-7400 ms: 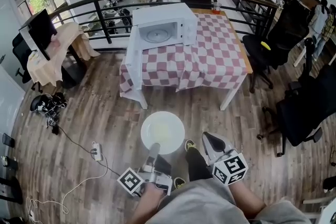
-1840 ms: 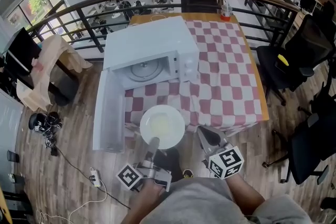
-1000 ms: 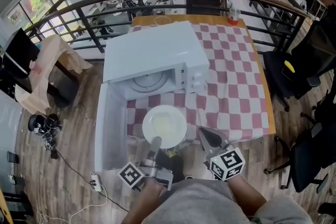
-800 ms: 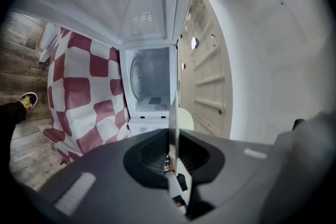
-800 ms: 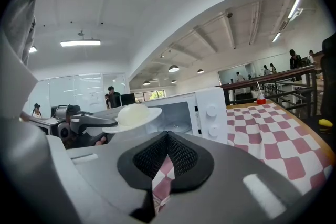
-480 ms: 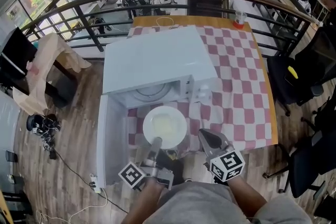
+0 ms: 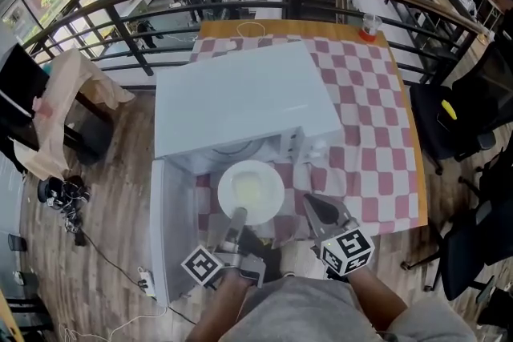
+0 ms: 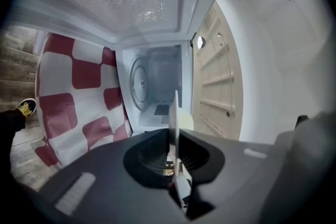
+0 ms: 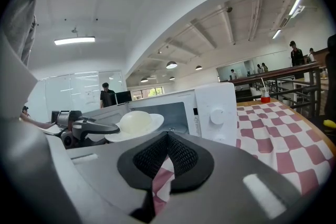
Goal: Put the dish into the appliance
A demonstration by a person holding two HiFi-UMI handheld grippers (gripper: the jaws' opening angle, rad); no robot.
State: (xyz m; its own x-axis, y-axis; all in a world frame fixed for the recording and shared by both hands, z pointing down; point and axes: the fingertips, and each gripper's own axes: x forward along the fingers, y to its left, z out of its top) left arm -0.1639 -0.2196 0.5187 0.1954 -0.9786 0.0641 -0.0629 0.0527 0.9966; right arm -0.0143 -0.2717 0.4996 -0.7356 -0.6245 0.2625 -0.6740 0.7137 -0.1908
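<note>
Two grippers are seen low in the head view. The left gripper (image 7: 238, 215) is clamped on the near rim of the dish (image 7: 251, 190), which is held level just before the open microwave (image 7: 240, 104) — its door (image 7: 171, 230) swung out alongside. The right gripper (image 7: 315, 205) is closed on nothing over the checked cloth (image 7: 365, 120); a cup (image 7: 368, 27) is set far back.

Bright daylight plus ceiling strips; strong fisheye warp; dark vignetted corners; slight blur.
</note>
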